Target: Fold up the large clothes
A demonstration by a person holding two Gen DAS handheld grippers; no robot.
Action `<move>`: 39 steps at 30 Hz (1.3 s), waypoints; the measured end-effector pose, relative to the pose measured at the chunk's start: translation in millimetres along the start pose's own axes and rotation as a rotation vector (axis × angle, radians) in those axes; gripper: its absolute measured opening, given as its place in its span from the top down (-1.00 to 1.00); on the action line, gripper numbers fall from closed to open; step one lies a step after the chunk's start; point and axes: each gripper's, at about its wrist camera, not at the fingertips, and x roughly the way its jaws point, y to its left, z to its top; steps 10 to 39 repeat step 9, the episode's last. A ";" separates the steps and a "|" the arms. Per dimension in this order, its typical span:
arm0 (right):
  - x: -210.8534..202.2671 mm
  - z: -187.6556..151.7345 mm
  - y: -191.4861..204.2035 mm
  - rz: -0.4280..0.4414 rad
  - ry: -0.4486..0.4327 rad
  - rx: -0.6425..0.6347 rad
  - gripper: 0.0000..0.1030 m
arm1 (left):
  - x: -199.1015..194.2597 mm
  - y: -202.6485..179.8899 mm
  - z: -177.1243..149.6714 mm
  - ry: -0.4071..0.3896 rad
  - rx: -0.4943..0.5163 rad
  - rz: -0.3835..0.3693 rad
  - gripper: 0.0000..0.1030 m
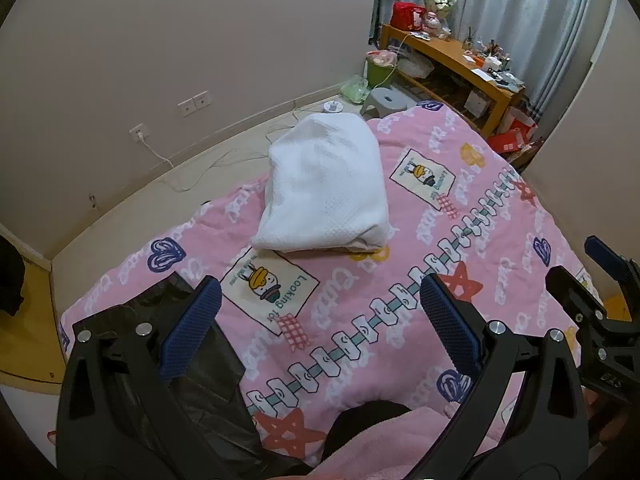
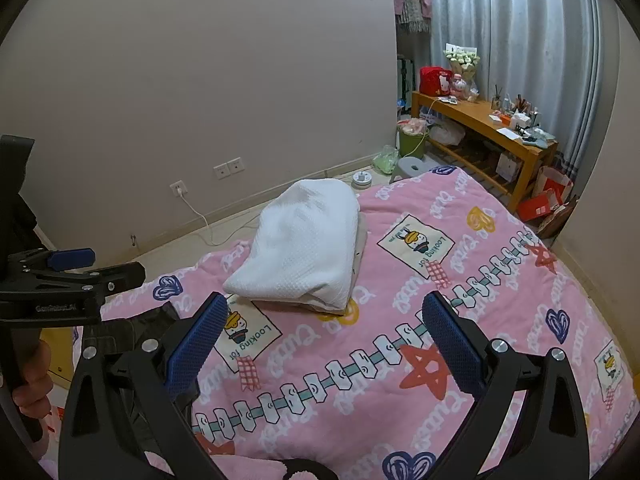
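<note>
Both tools hang spread wide and empty over the bed: the left tool (image 1: 320,332) and the right tool (image 2: 326,340). Dark clothing (image 1: 200,380) lies at the near left edge of the pink quilt (image 1: 400,280), printed "Looking for". One white pillow (image 1: 324,188) sits mid-bed; a wooden desk (image 2: 480,120) stands by grey curtains (image 2: 520,20)

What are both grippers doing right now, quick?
Left gripper: jaws open, holding nothing, above the pink quilt.
Right gripper: jaws open, holding nothing, above the same quilt.
</note>
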 end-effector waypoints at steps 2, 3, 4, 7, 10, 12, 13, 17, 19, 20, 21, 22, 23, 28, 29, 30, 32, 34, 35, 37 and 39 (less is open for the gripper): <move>0.1 1.6 -2.8 0.005 0.000 0.001 -0.85 | 0.3 -2.9 3.1 0.002 -0.003 -0.005 -0.88; -0.4 2.0 -3.9 0.003 -0.002 -0.001 -0.85 | 1.1 -3.4 4.9 0.004 -0.005 -0.009 -0.88; -0.8 2.0 -4.3 0.005 -0.004 -0.002 -0.85 | 1.2 -4.6 5.5 0.004 -0.009 -0.012 -0.88; -0.6 4.1 -6.9 -0.005 -0.004 -0.008 -0.85 | 2.4 -7.8 9.2 0.002 -0.014 -0.019 -0.88; -0.1 5.3 -8.7 0.000 -0.002 -0.010 -0.85 | 3.2 -9.4 11.6 0.005 -0.016 -0.026 -0.88; -0.1 5.3 -8.7 0.000 -0.002 -0.010 -0.85 | 3.2 -9.4 11.6 0.005 -0.016 -0.026 -0.88; -0.1 5.3 -8.7 0.000 -0.002 -0.010 -0.85 | 3.2 -9.4 11.6 0.005 -0.016 -0.026 -0.88; -0.1 5.3 -8.7 0.000 -0.002 -0.010 -0.85 | 3.2 -9.4 11.6 0.005 -0.016 -0.026 -0.88; -0.1 5.3 -8.7 0.000 -0.002 -0.010 -0.85 | 3.2 -9.4 11.6 0.005 -0.016 -0.026 -0.88; -0.1 5.3 -8.7 0.000 -0.002 -0.010 -0.85 | 3.2 -9.4 11.6 0.005 -0.016 -0.026 -0.88; -0.1 5.3 -8.7 0.000 -0.002 -0.010 -0.85 | 3.2 -9.4 11.6 0.005 -0.016 -0.026 -0.88; -0.1 5.3 -8.7 0.000 -0.002 -0.010 -0.85 | 3.2 -9.4 11.6 0.005 -0.016 -0.026 -0.88; -0.1 5.3 -8.7 0.000 -0.002 -0.010 -0.85 | 3.2 -9.4 11.6 0.005 -0.016 -0.026 -0.88; -0.1 5.3 -8.7 0.000 -0.002 -0.010 -0.85 | 3.2 -9.4 11.6 0.005 -0.016 -0.026 -0.88; -0.1 5.3 -8.7 0.000 -0.002 -0.010 -0.85 | 3.2 -9.4 11.6 0.005 -0.016 -0.026 -0.88; -0.1 5.3 -8.7 0.000 -0.002 -0.010 -0.85 | 3.2 -9.4 11.6 0.005 -0.016 -0.026 -0.88; -0.1 5.3 -8.7 0.000 -0.002 -0.010 -0.85 | 3.2 -9.4 11.6 0.005 -0.016 -0.026 -0.88; -0.1 5.3 -8.7 0.000 -0.002 -0.010 -0.85 | 3.2 -9.4 11.6 0.005 -0.016 -0.026 -0.88; -0.1 5.3 -8.7 0.000 -0.002 -0.010 -0.85 | 3.2 -9.4 11.6 0.005 -0.016 -0.026 -0.88; -0.1 5.3 -8.7 0.000 -0.002 -0.010 -0.85 | 3.2 -9.4 11.6 0.005 -0.016 -0.026 -0.88; -0.1 5.3 -8.7 0.000 -0.002 -0.010 -0.85 | 3.2 -9.4 11.6 0.005 -0.016 -0.026 -0.88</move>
